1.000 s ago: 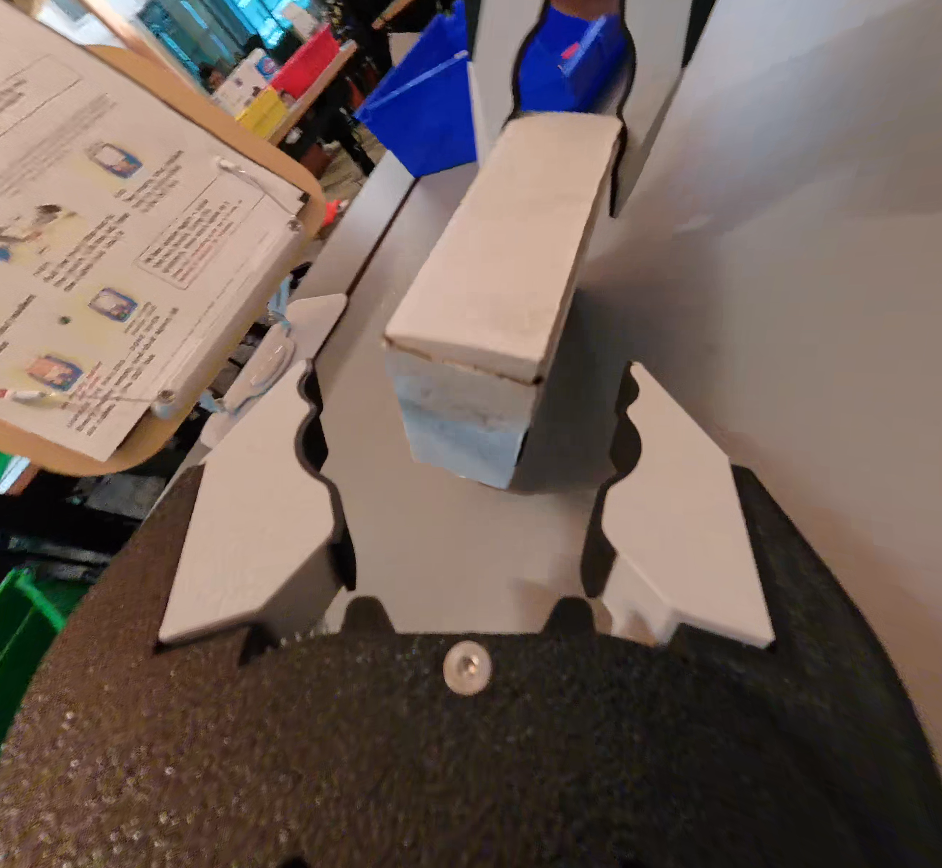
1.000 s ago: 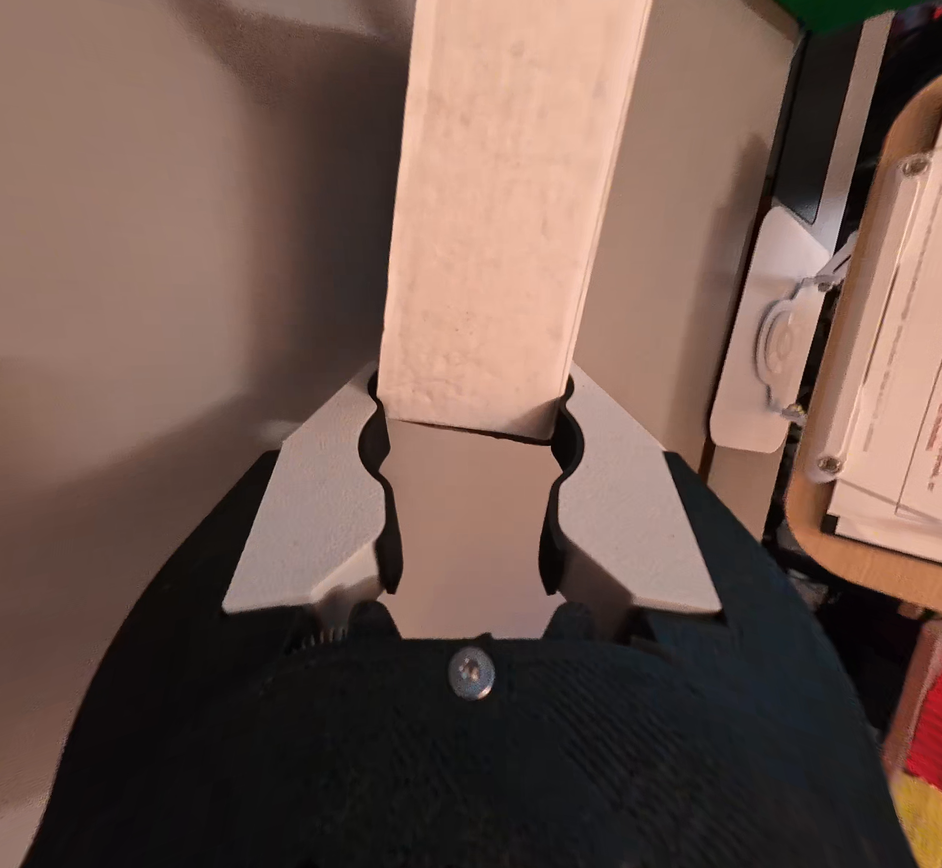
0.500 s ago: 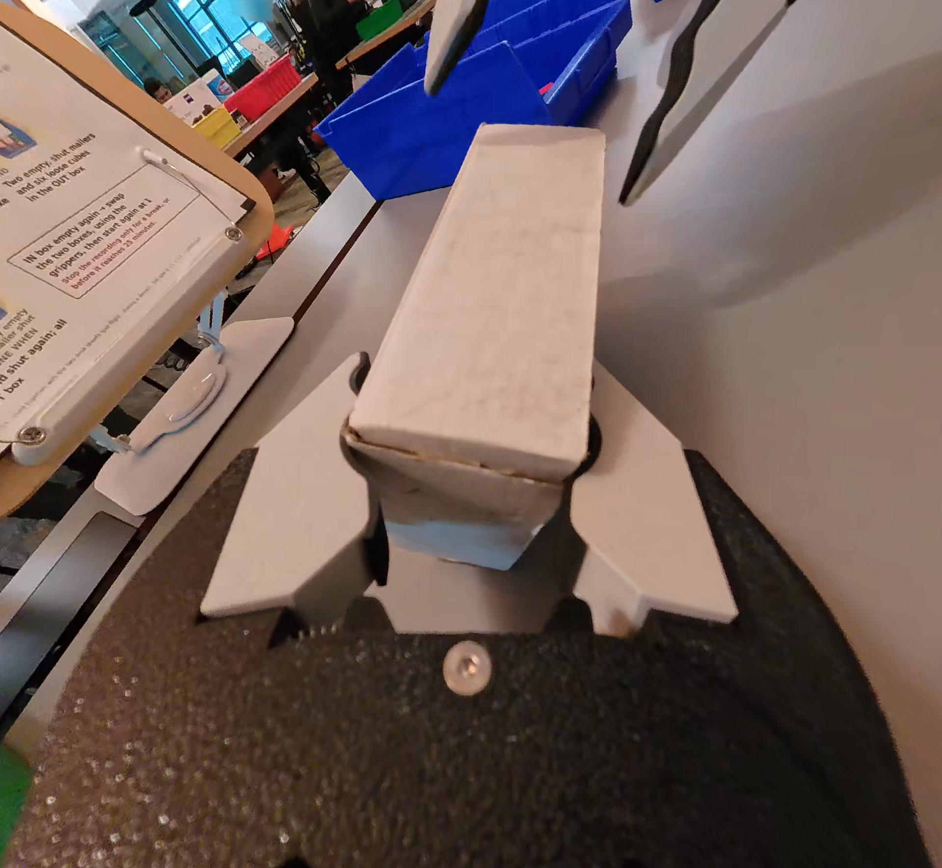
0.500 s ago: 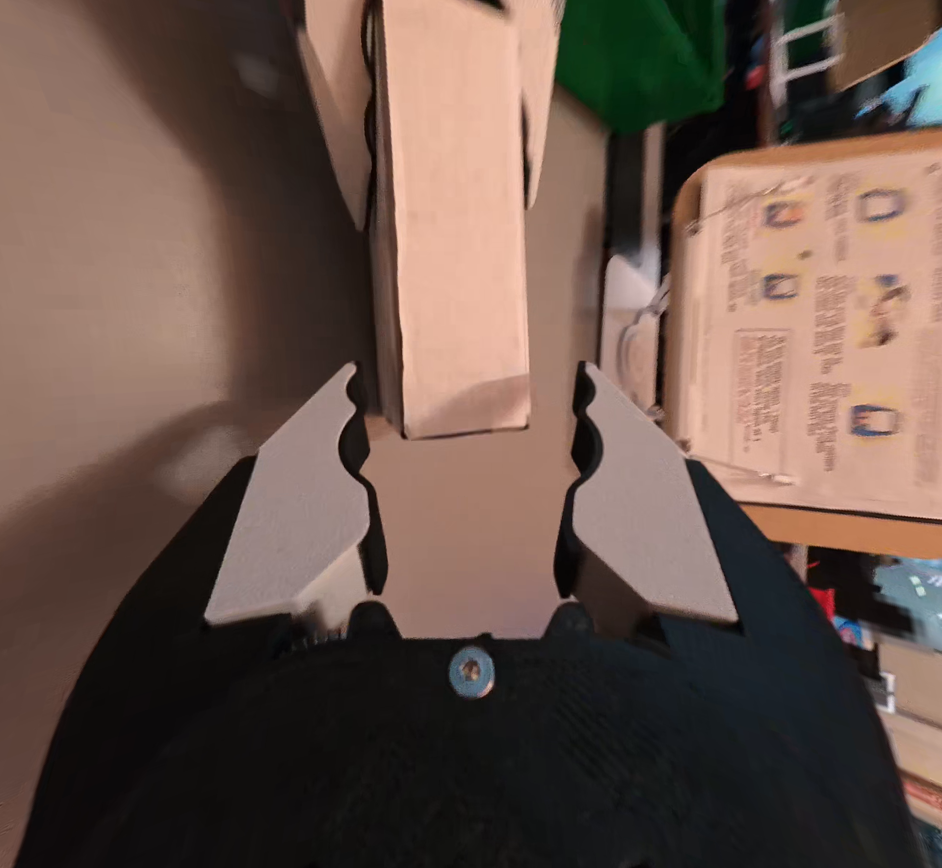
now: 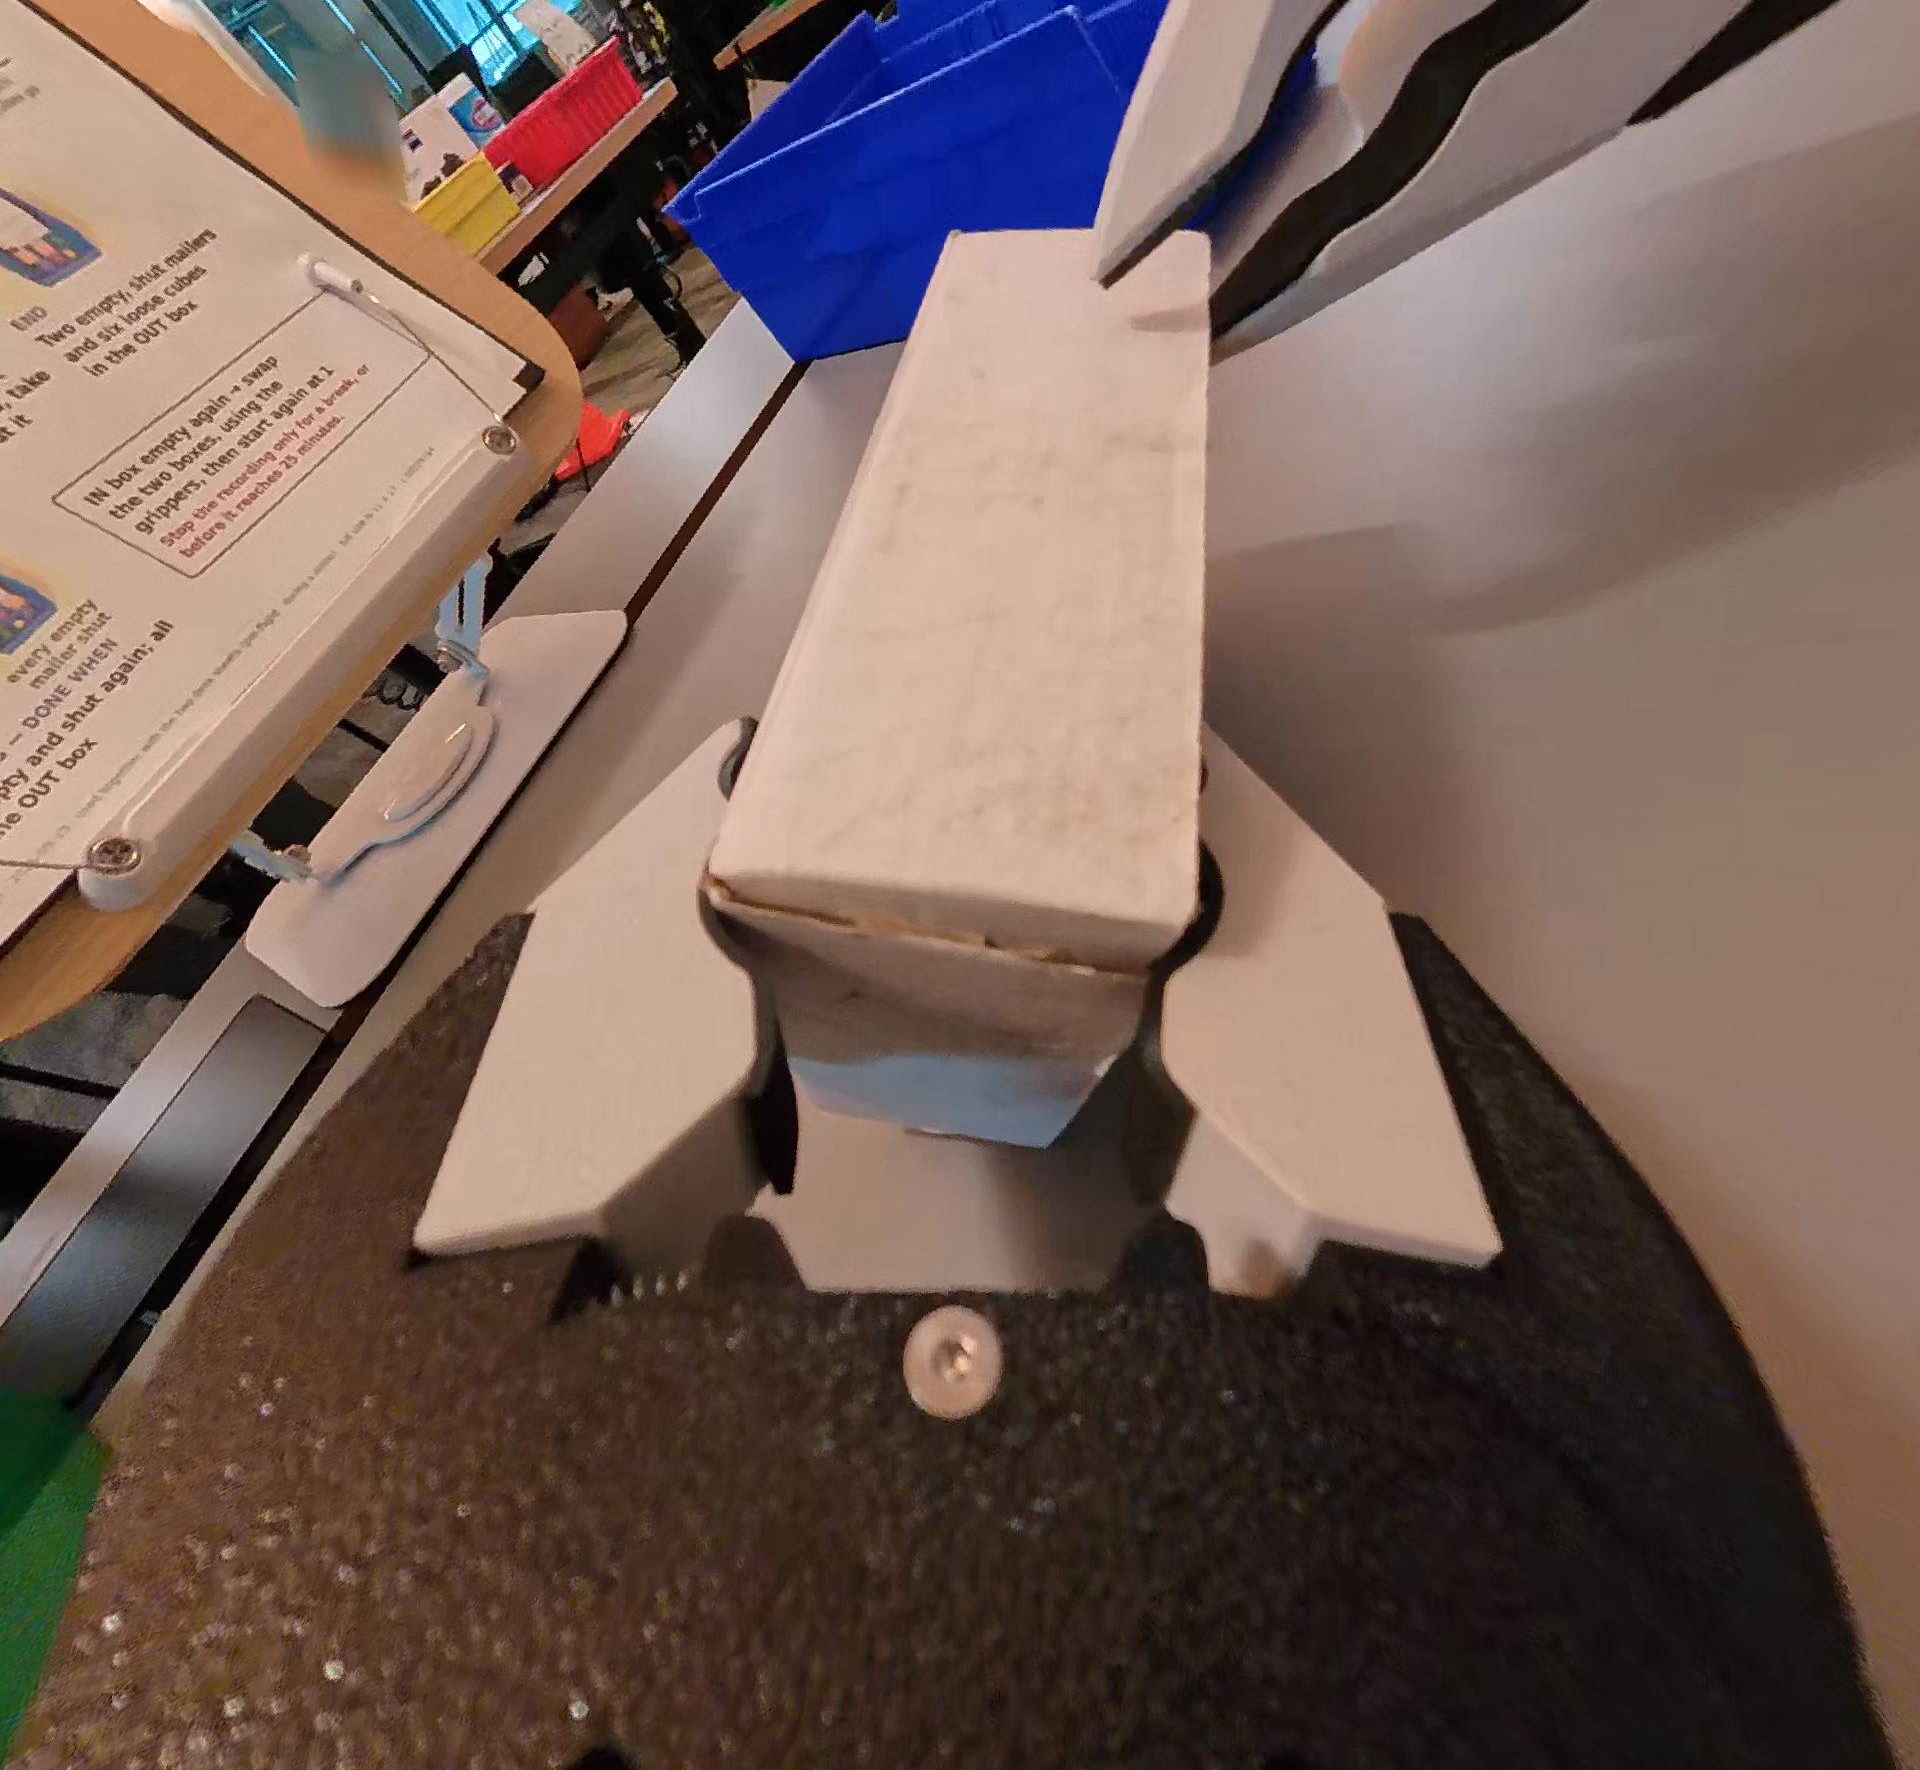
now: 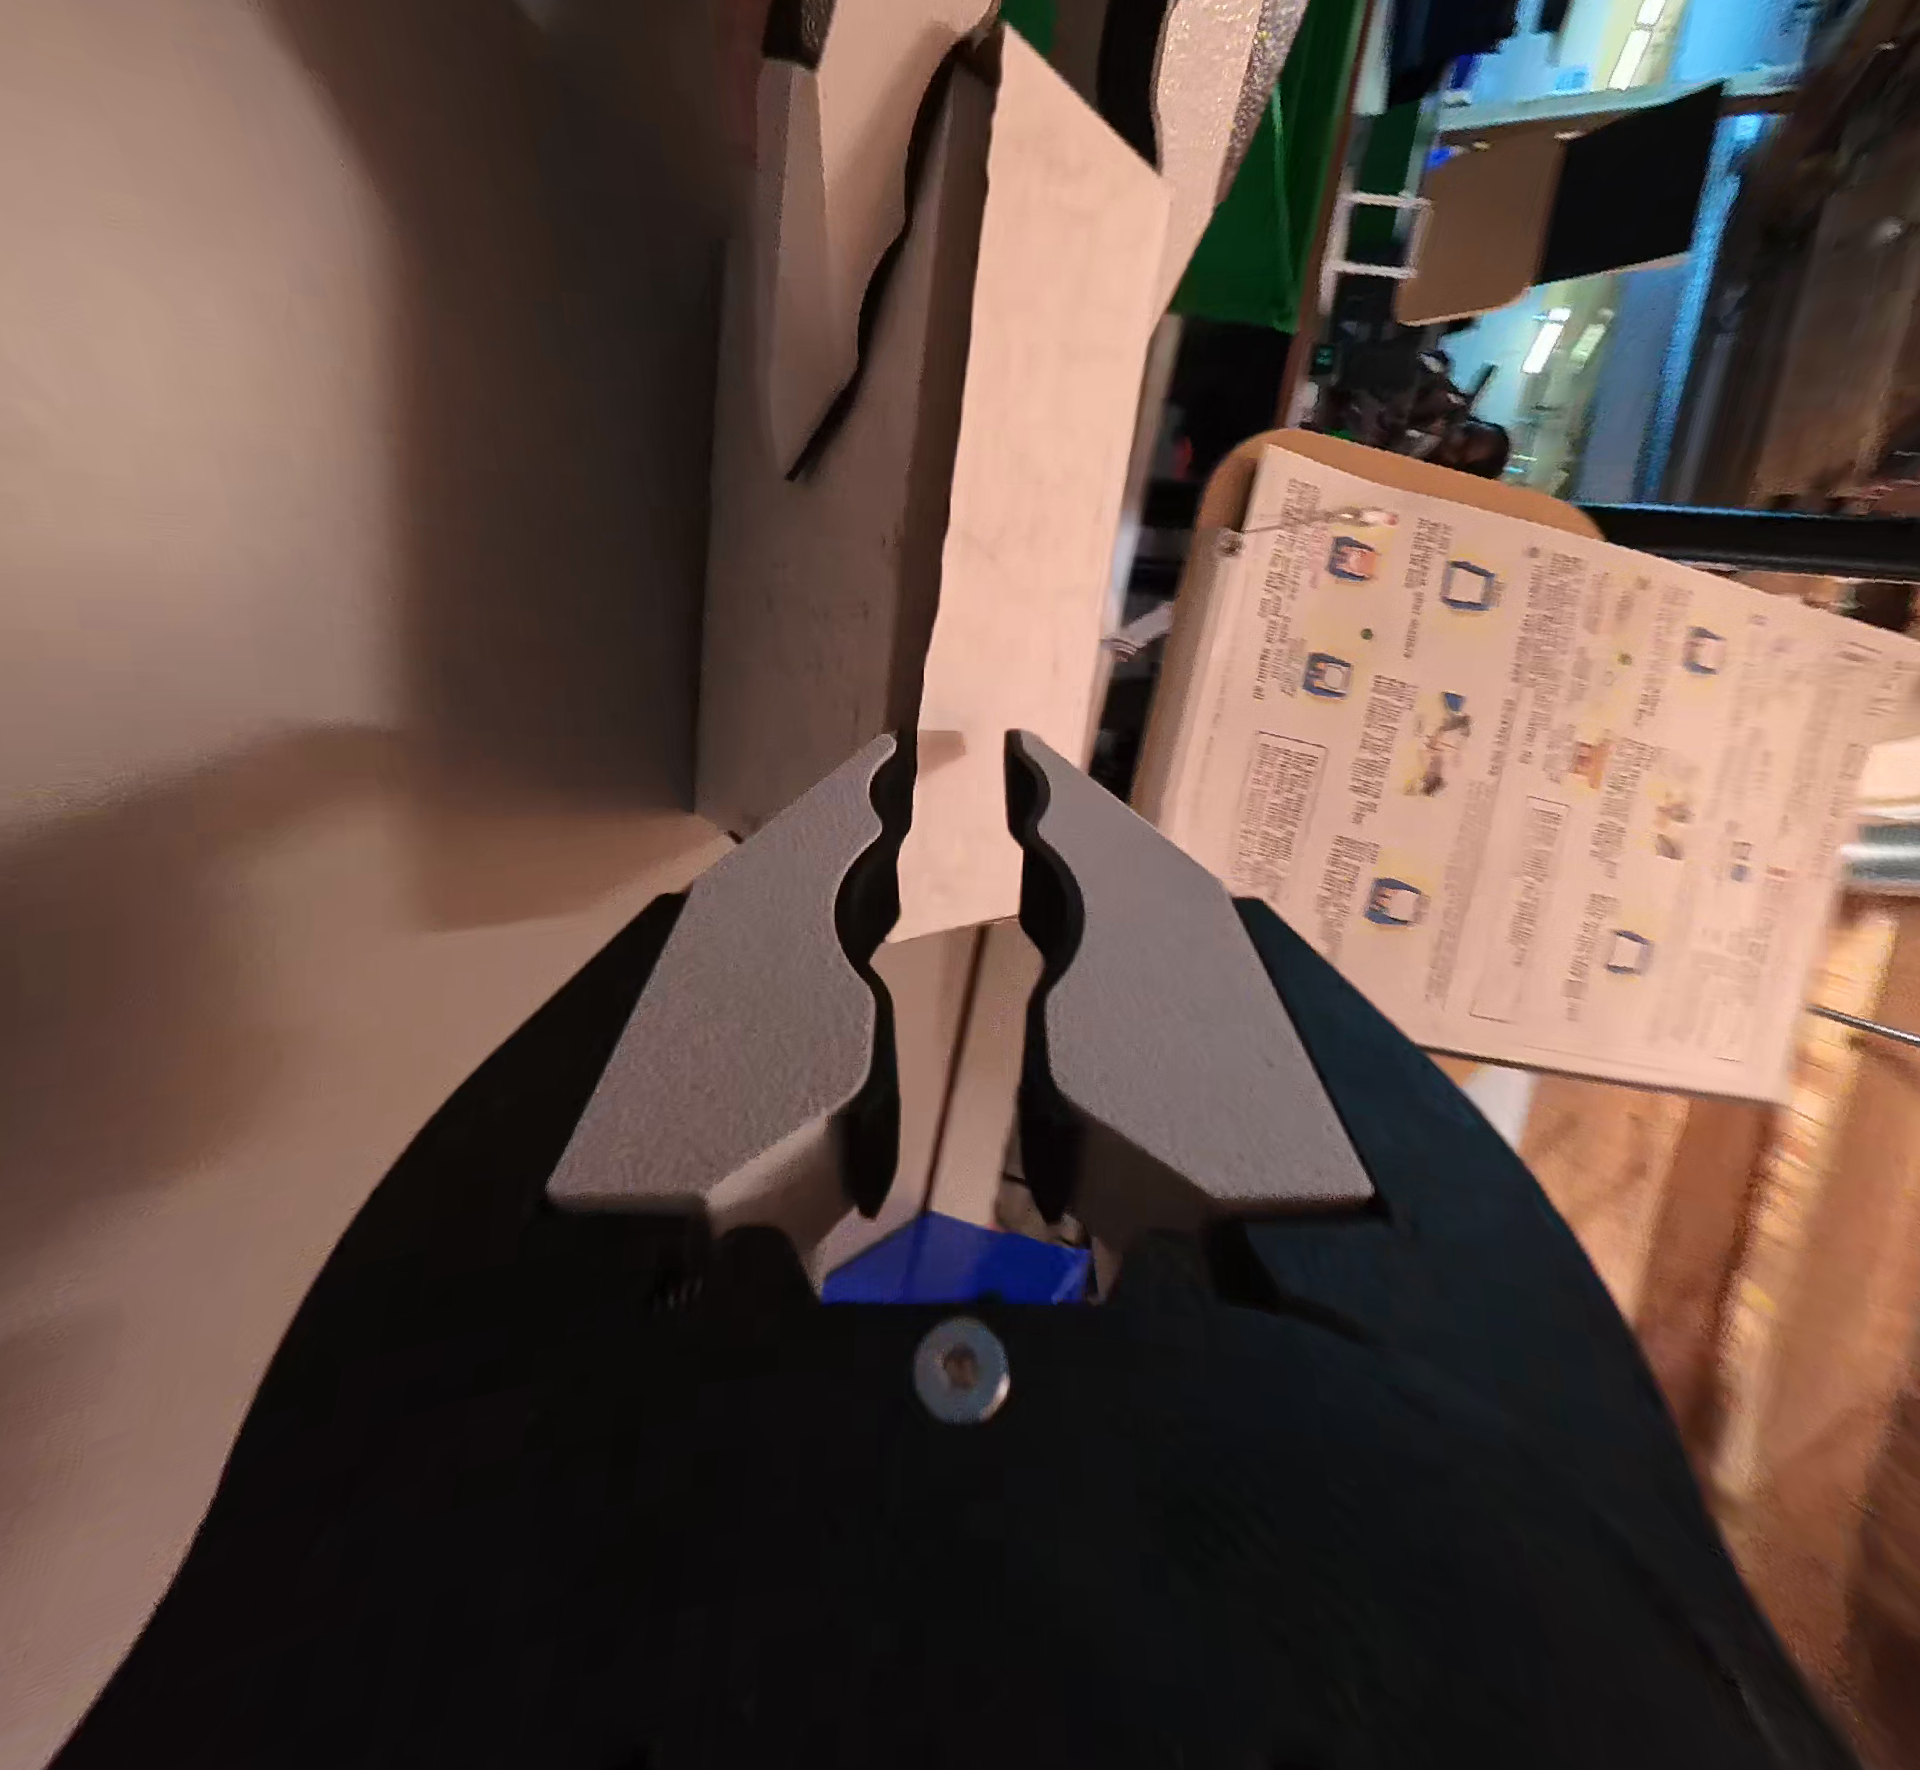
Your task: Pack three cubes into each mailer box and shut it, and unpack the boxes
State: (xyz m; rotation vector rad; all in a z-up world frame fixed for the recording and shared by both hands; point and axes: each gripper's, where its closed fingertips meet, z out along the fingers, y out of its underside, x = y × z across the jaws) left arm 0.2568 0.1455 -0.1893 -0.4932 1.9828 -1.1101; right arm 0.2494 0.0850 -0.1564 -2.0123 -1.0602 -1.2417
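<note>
A shut white mailer box [image 5: 997, 577] lies lengthwise on the grey table [image 5: 1558, 785]. My left gripper [image 5: 971, 754] is shut on its near end, one finger on each long side. My right gripper [image 5: 1158, 302] comes in from the top right, its tips at the box's far right top corner. In the right wrist view my right gripper [image 6: 954, 749] is nearly closed, with a narrow gap over the box's top edge [image 6: 1039, 473] and a small tab there. The left gripper's fingers [image 6: 831, 214] clamp the box's other end. No cubes are in view.
Blue bins [image 5: 914, 193] stand on the table beyond the box; one shows under the right gripper [image 6: 956, 1263]. A wooden board with an instruction sheet [image 5: 208, 473] stands at the table's left edge on a white base [image 5: 436, 785]; it also shows in the right wrist view [image 6: 1507, 785]. A green bin [image 6: 1247, 214] is behind.
My left gripper closed on the box's near end. My right gripper let go of the far end, rose, turned, and narrowed its jaws over the far top corner.
</note>
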